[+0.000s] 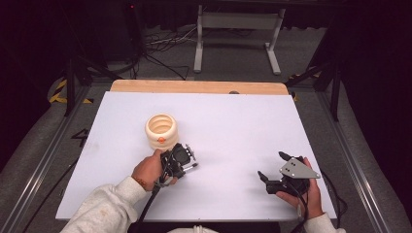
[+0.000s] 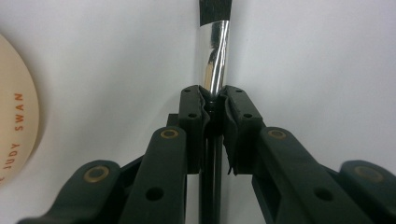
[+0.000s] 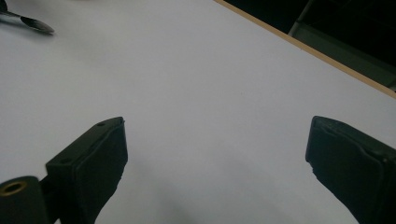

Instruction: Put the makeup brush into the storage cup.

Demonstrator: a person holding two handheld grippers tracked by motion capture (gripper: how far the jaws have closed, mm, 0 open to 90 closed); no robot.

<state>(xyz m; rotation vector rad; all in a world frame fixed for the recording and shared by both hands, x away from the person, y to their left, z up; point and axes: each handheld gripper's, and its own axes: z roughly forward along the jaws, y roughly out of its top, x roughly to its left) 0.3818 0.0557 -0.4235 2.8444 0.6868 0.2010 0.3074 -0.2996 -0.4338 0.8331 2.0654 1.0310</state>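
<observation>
left gripper [image 2: 214, 109] clamped on shiny metal utensil [image 2: 215, 56] beside cream ribbed cup [image 1: 161, 130]; right gripper [image 3: 215, 154] jaws wide, nothing between them, over white table [image 1: 233, 131].

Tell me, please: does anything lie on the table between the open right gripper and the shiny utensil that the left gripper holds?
Nothing visible does. Between the right gripper and the shiny utensil pinched in the left gripper there is bare white table. The cream ribbed holder stands beyond the left gripper, off that line.
</observation>
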